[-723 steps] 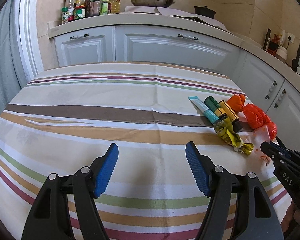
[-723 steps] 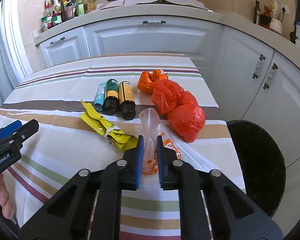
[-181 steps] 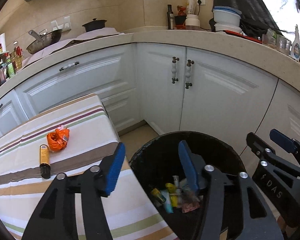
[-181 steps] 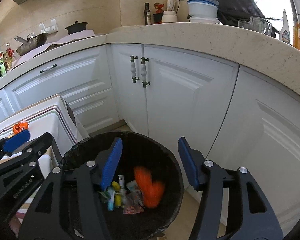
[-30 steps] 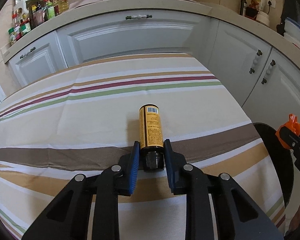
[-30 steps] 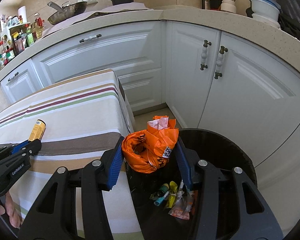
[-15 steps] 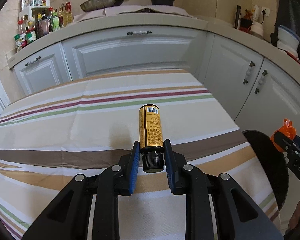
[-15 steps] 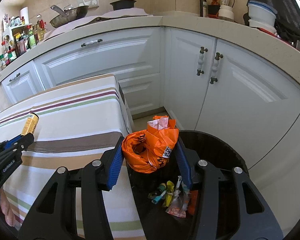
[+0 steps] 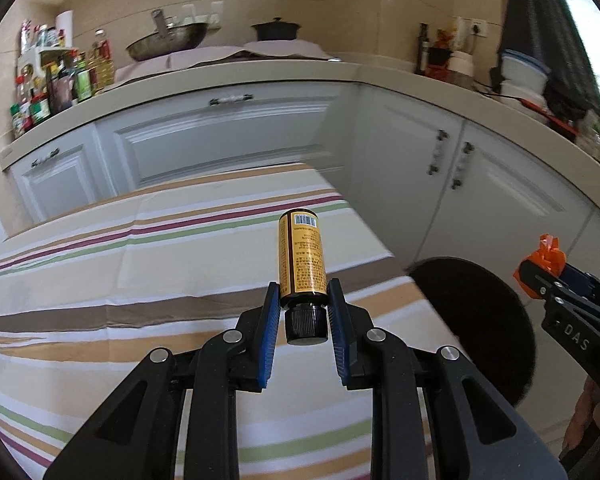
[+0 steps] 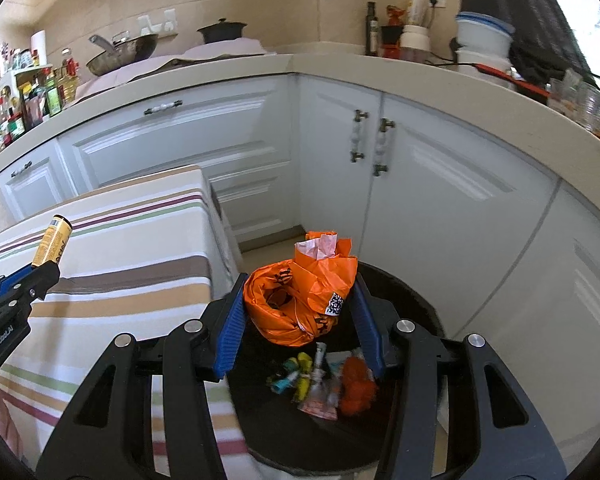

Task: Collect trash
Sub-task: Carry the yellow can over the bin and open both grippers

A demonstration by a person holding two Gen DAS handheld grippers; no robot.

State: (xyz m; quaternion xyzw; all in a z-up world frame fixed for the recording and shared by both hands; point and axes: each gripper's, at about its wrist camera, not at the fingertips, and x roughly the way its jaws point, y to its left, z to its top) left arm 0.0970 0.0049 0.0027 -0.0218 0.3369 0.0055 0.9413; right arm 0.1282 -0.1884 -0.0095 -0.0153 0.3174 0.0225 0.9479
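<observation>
My left gripper [image 9: 303,307] is clamped narrow on a yellow bottle [image 9: 302,255], the blue pads [image 9: 271,320] pressing its lower body just above the black cap [image 9: 305,323]. The bottle points away from me, barcode end up, lifted clear of the striped table [image 9: 140,280] and above the table's right half. The black bin [image 10: 404,300] is my landmark: it stands on the floor just beside the table's right edge, in front of the white cabinets [image 10: 420,184].

My right gripper [image 10: 300,308] is at a middling width, gripping a crumpled orange bag [image 10: 300,300] between its pads [image 10: 232,332]. A white scrap sticks out of the bag's top and a small printed label shows on its right side. The bag hangs directly above the bin's opening, not yet dropped in.

Inside the bin, on its bottom, lie a teal tube, yellow wrappers, a clear printed packet and another orange wad [image 10: 356,388], bunched together.

From the left view the bin [image 9: 480,320] sits right of the bottle, with the right gripper [image 9: 540,272] and an orange tip of the bag [image 9: 546,254] over its far side
</observation>
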